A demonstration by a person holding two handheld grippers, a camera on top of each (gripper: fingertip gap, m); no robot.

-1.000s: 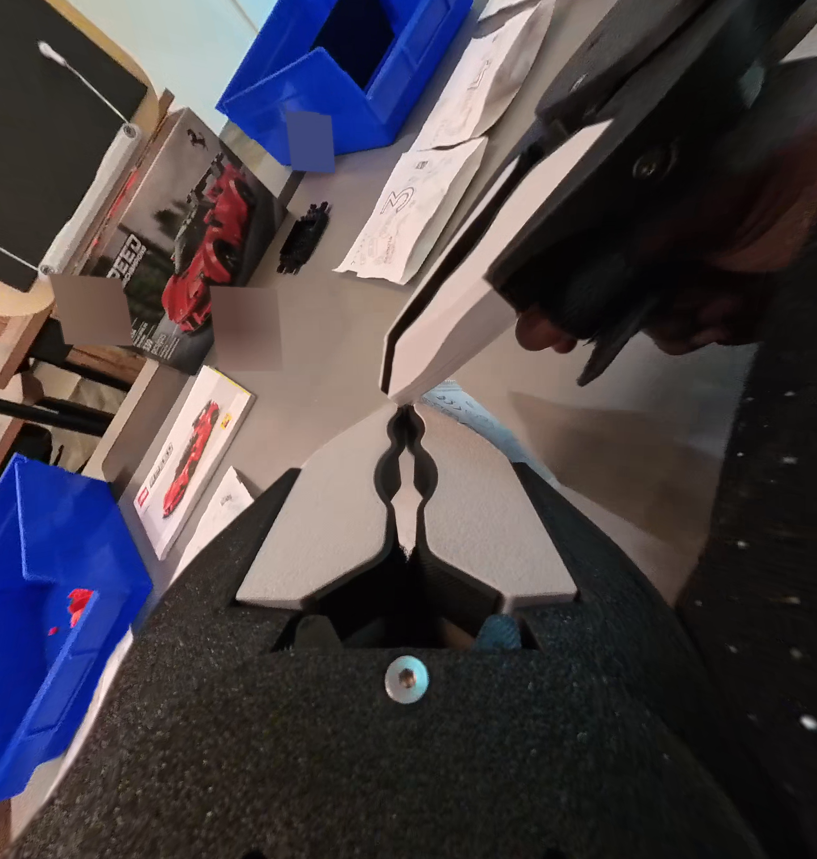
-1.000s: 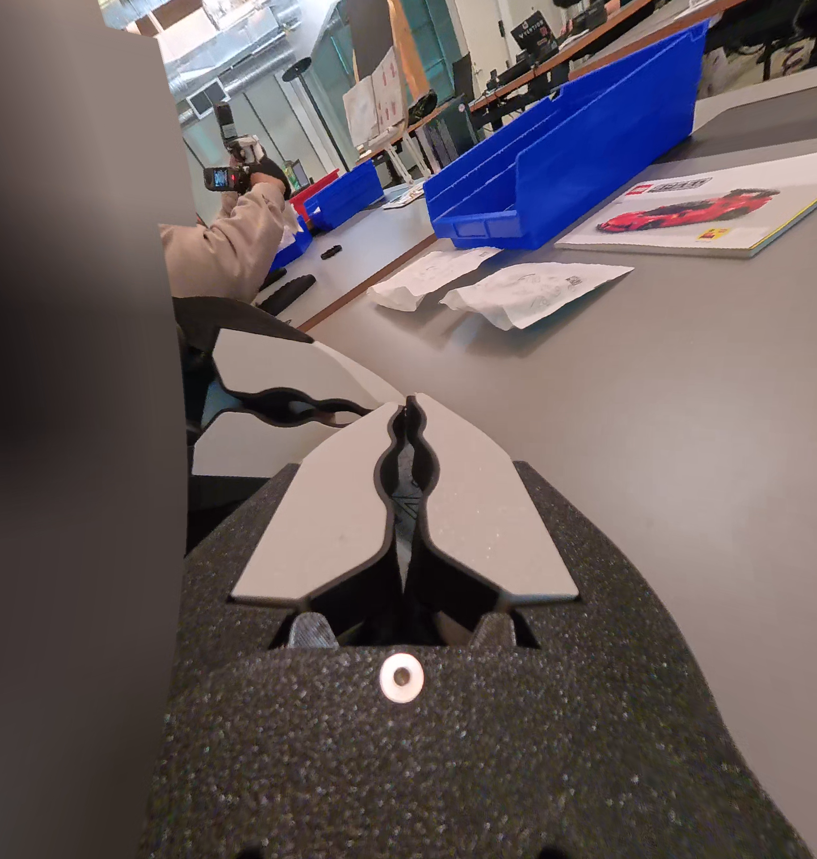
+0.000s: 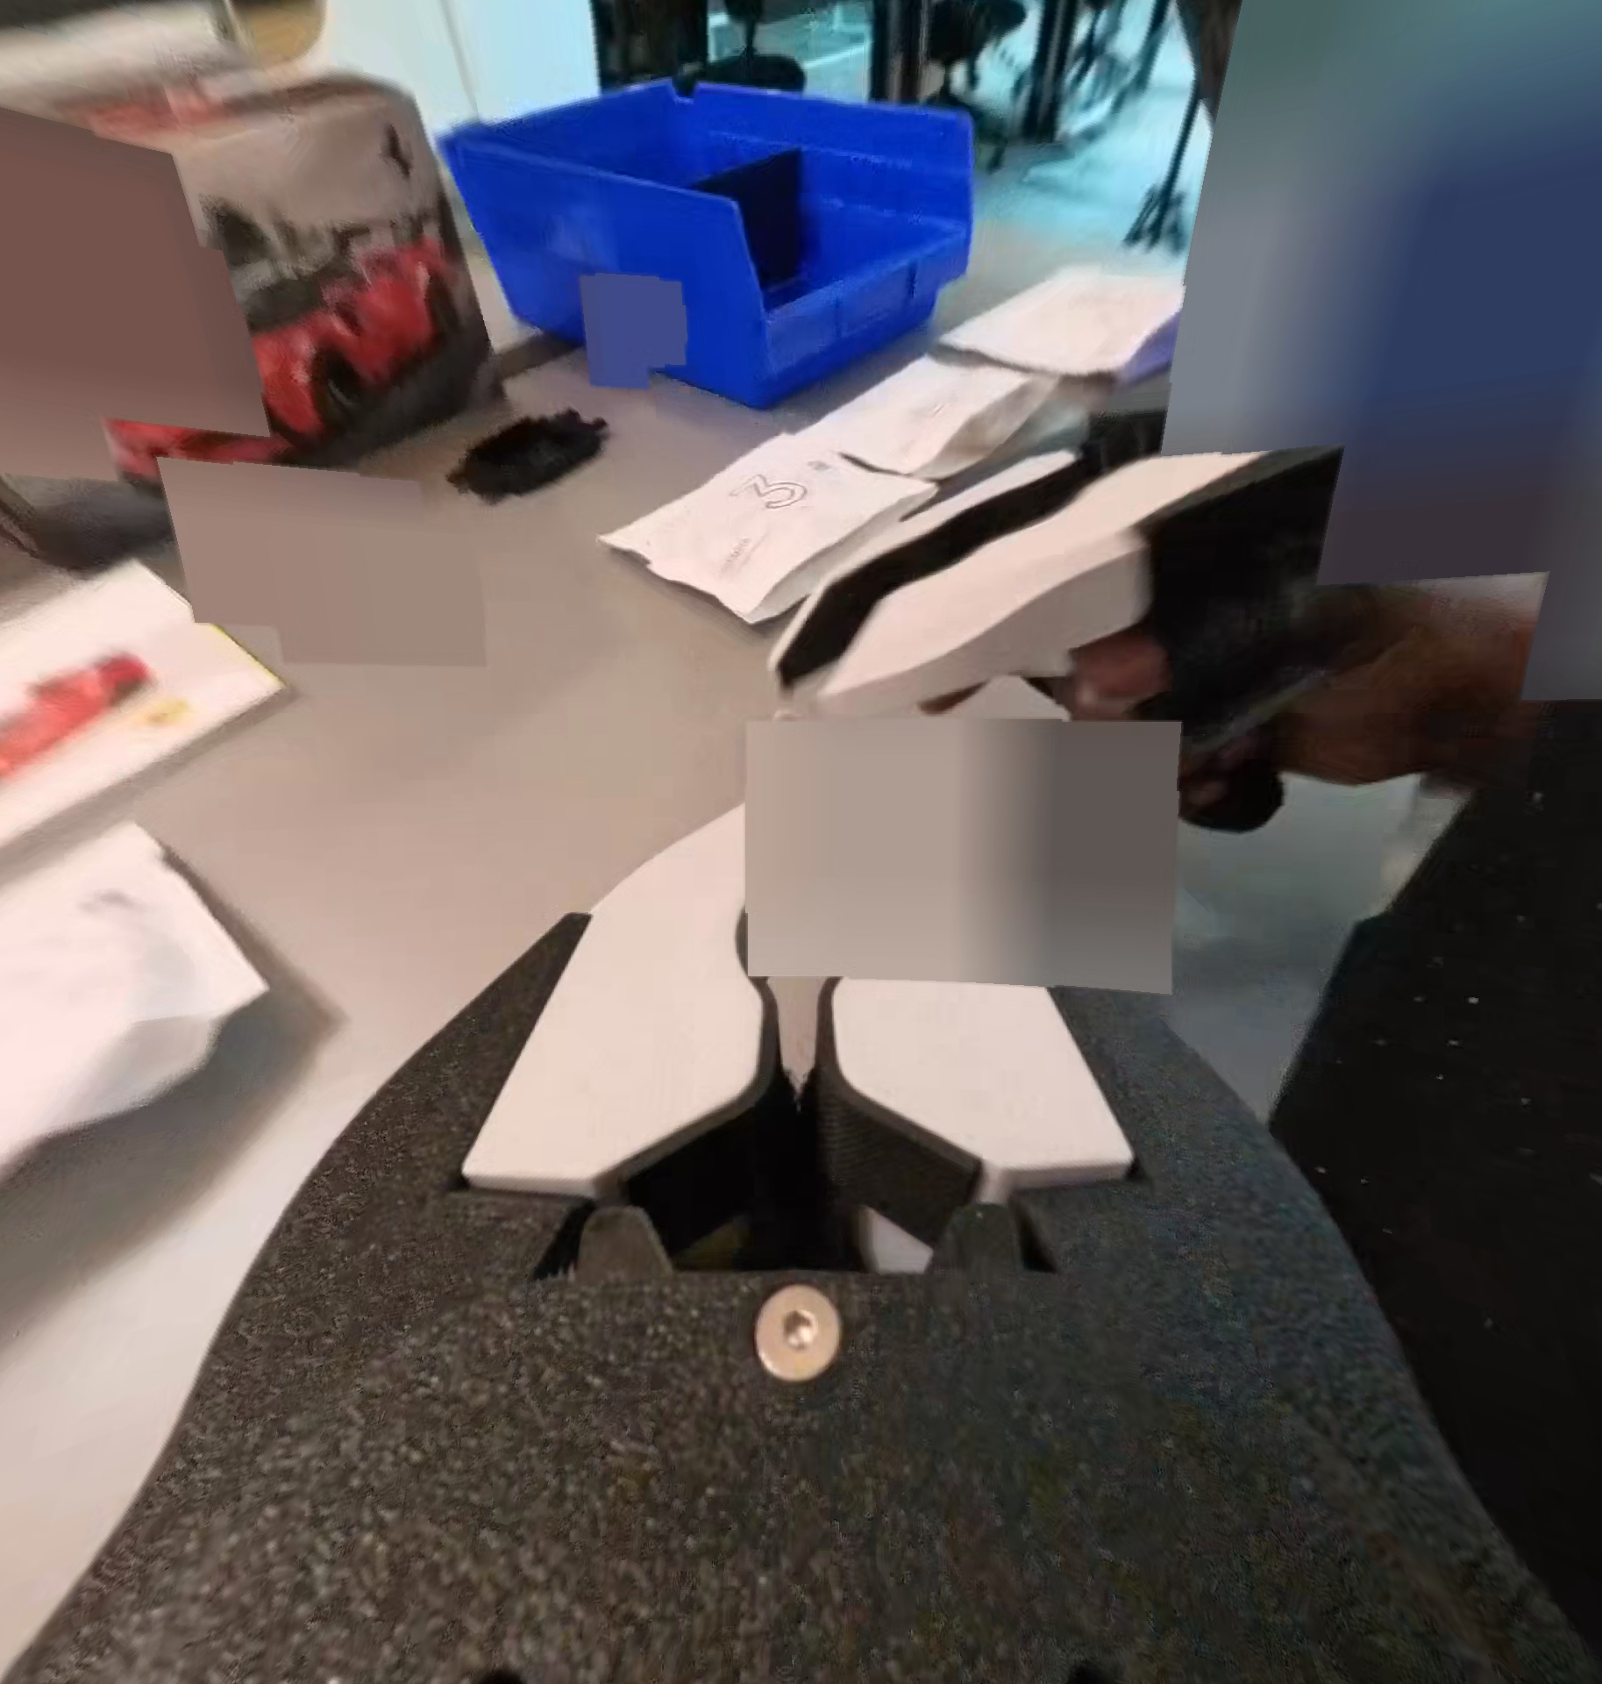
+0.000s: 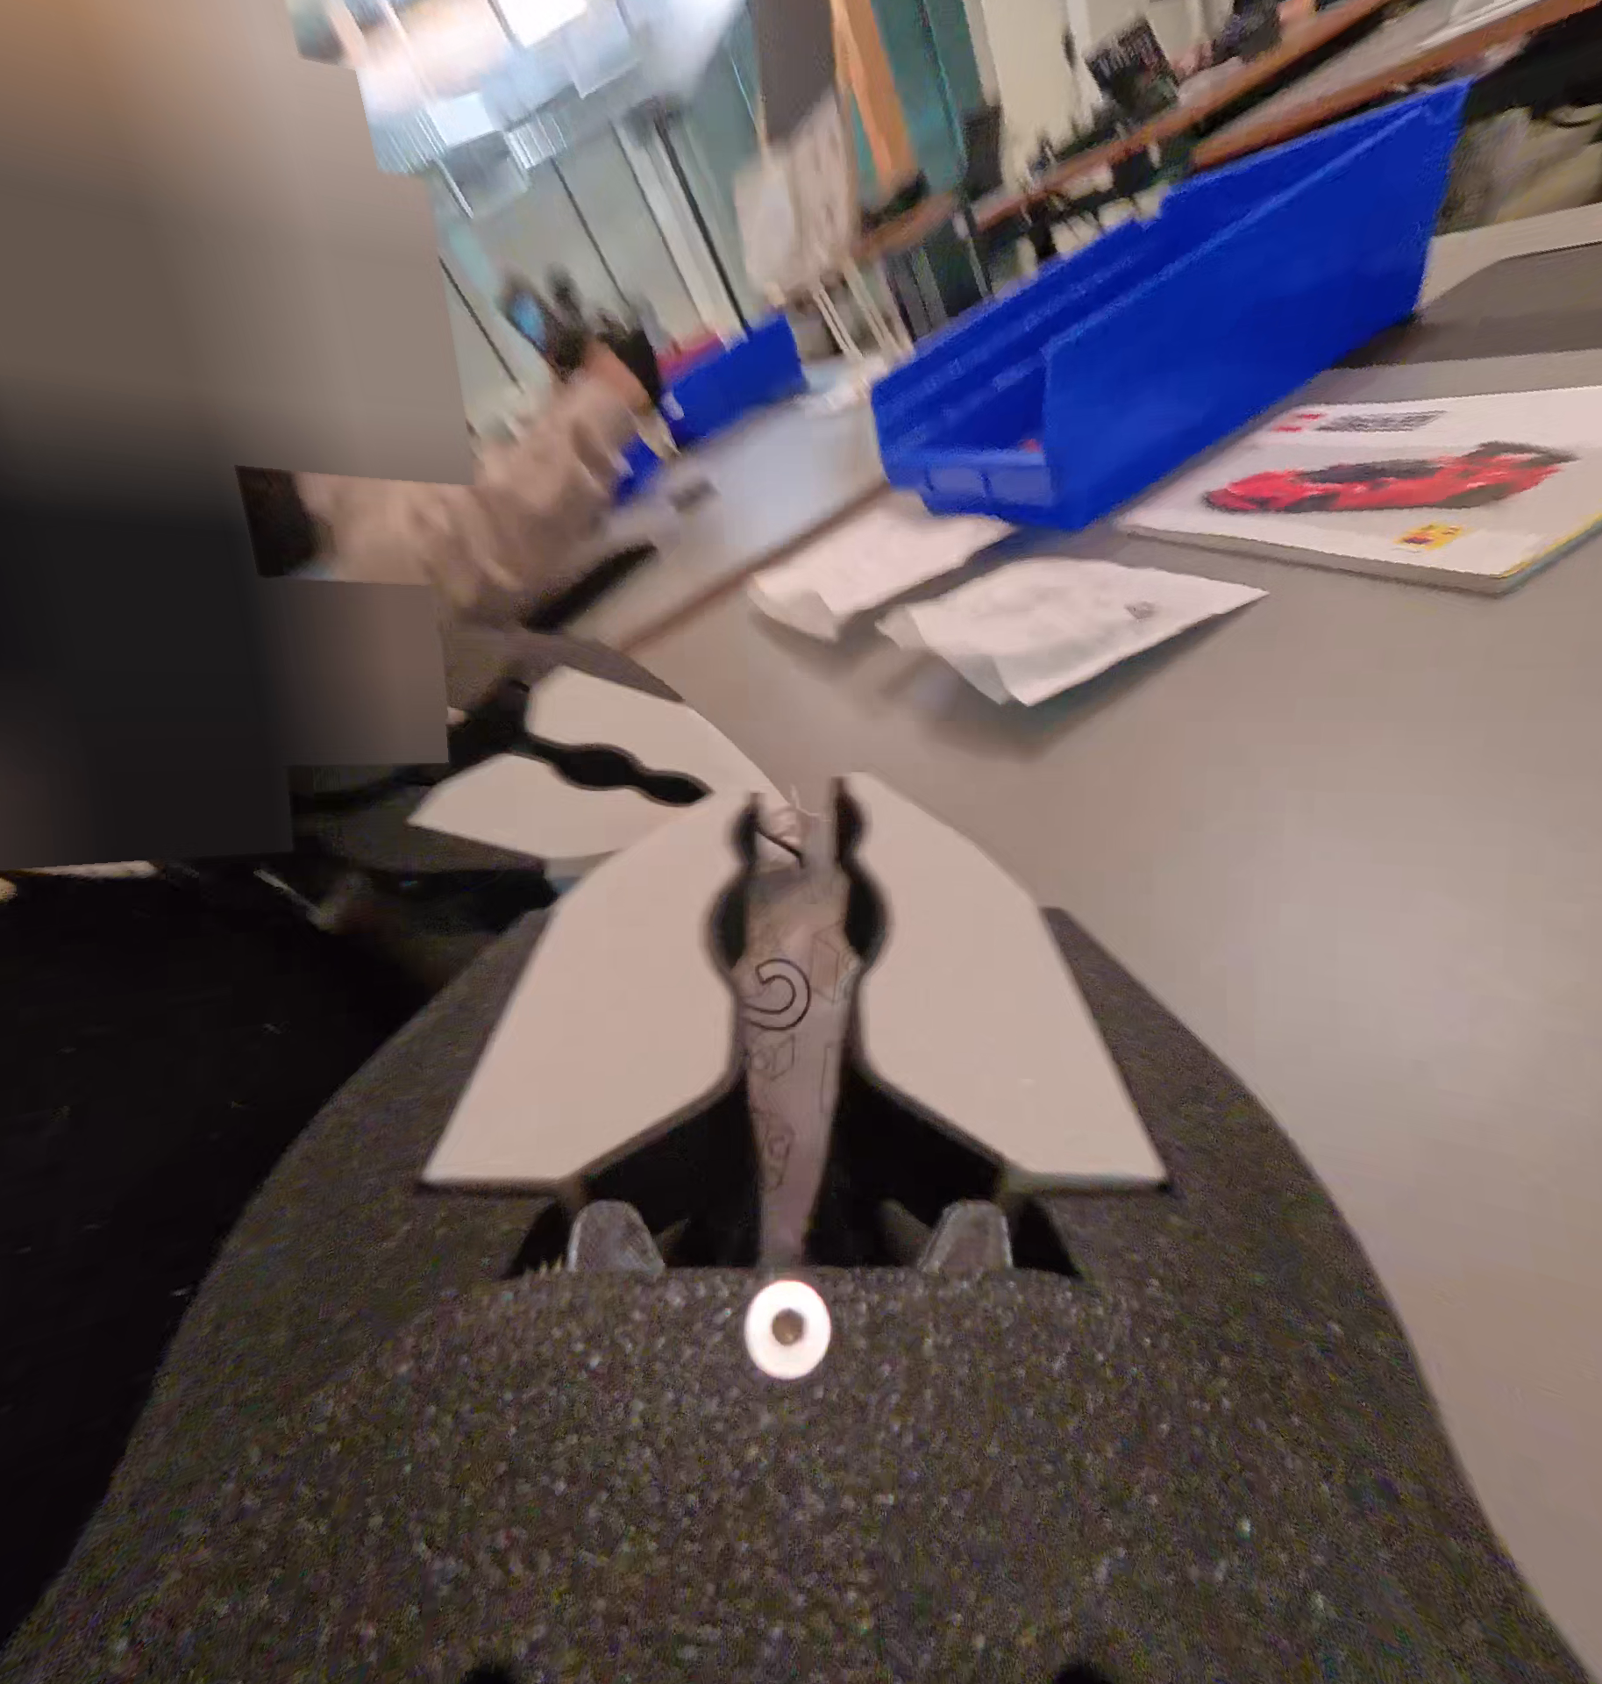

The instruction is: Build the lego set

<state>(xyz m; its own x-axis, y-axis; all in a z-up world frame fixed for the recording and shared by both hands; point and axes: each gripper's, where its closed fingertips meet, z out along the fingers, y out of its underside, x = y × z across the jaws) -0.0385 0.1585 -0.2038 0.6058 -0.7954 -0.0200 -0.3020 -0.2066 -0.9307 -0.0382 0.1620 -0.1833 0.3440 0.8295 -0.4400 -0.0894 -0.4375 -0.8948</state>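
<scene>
The right gripper [image 4: 794, 800] has its two fingers a little way apart. A thin grey-white paper bag with line drawings [image 4: 779, 1002] lies between them, and its torn, crumpled end sticks out at the tips. The left gripper [image 4: 710, 793] comes in from the left, and its tips almost touch the right one's. Its fingers are squeezed tight together. I cannot tell if they pinch the torn end of the bag. Both are low over the flat grey table [image 4: 1234, 911]. Farther back lie two white paper bags [image 4: 1052, 620], a long blue plastic bin [image 4: 1189, 346] and a white booklet with a red car picture [image 4: 1416, 492].
</scene>
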